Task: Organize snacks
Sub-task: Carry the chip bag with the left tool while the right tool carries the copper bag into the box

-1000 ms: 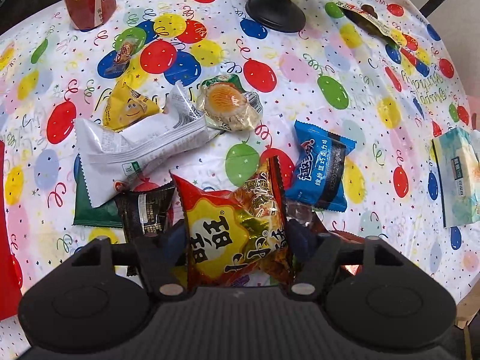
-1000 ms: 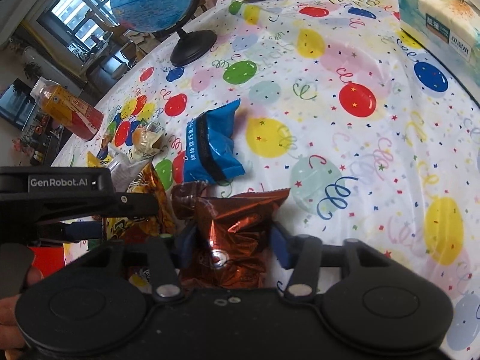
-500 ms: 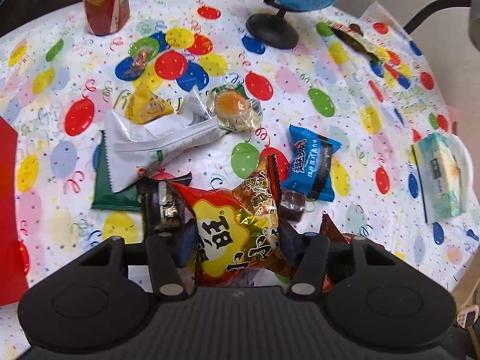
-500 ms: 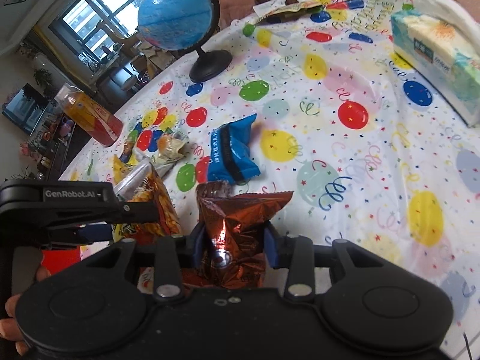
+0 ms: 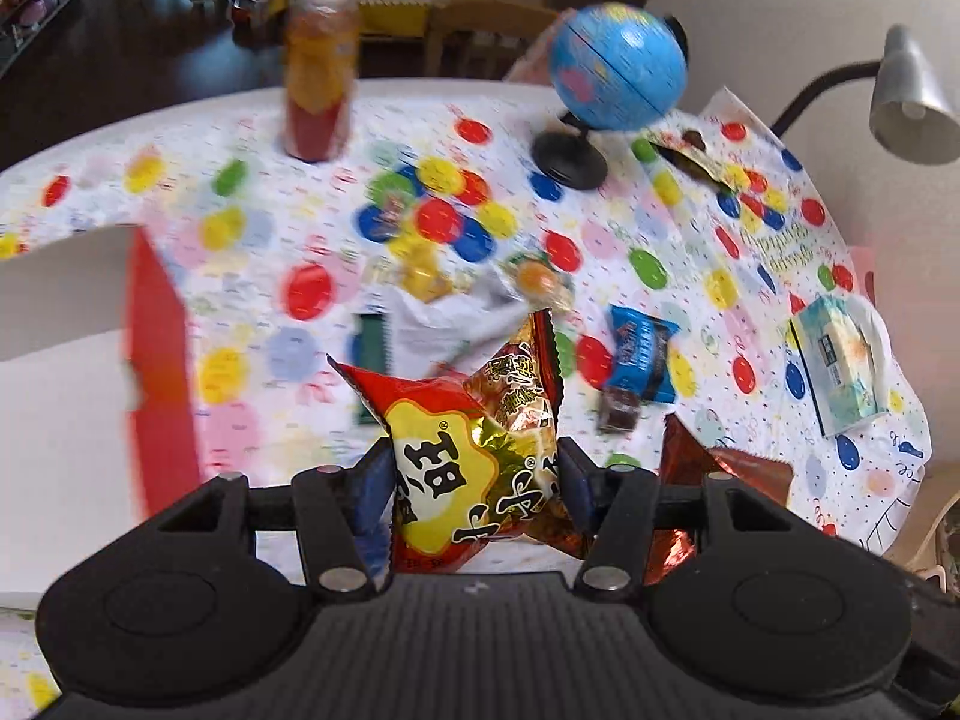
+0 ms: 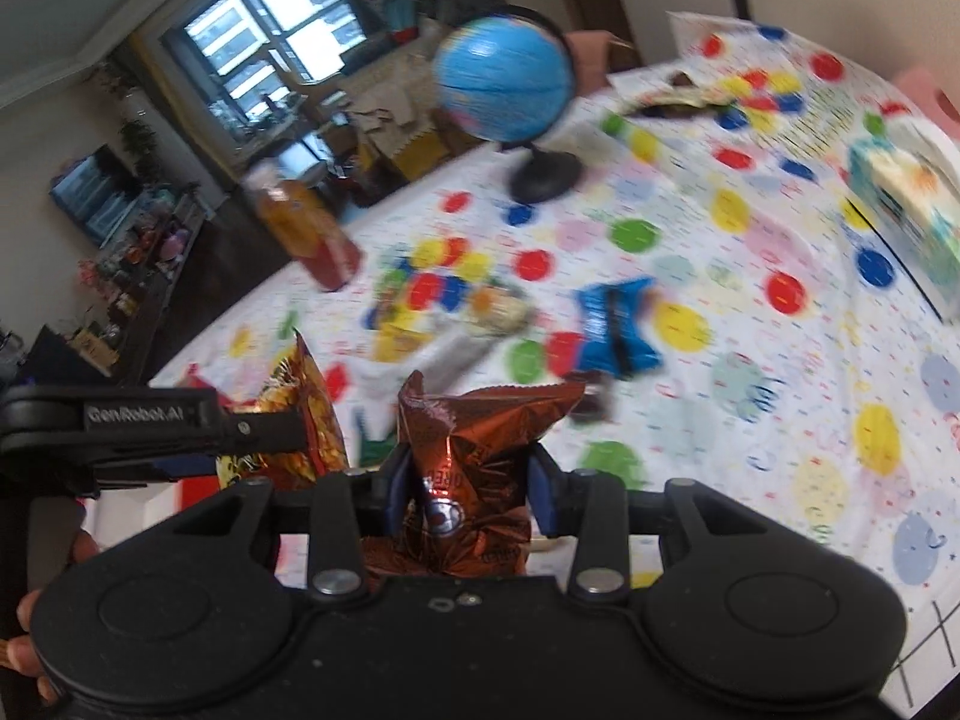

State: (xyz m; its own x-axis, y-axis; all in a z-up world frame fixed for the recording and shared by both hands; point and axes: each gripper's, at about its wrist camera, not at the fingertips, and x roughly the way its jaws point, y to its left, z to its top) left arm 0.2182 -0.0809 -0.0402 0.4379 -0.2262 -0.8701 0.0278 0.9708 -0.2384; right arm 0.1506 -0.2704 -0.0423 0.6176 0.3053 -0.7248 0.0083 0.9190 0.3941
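Your left gripper (image 5: 474, 480) has its jaws pinching the red-and-yellow snack bag (image 5: 462, 456) by its lower half, clear of the counter (image 5: 690, 228), and your right gripper (image 6: 468, 486) pinches the copper foil packet (image 6: 474, 456) the same way. Gripping low lets each bag stand up in view, likely for a drop into the red-sided box (image 5: 159, 360) at left, though blur leaves its opening unclear. The other snacks, including the blue packet (image 5: 642, 354), lie on the counter.

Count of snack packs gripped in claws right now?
2. The red-and-yellow chip bag is pinched in the left claw. The copper foil packet is pinched in the right claw. Other snacks lie loose on the tablecloth.
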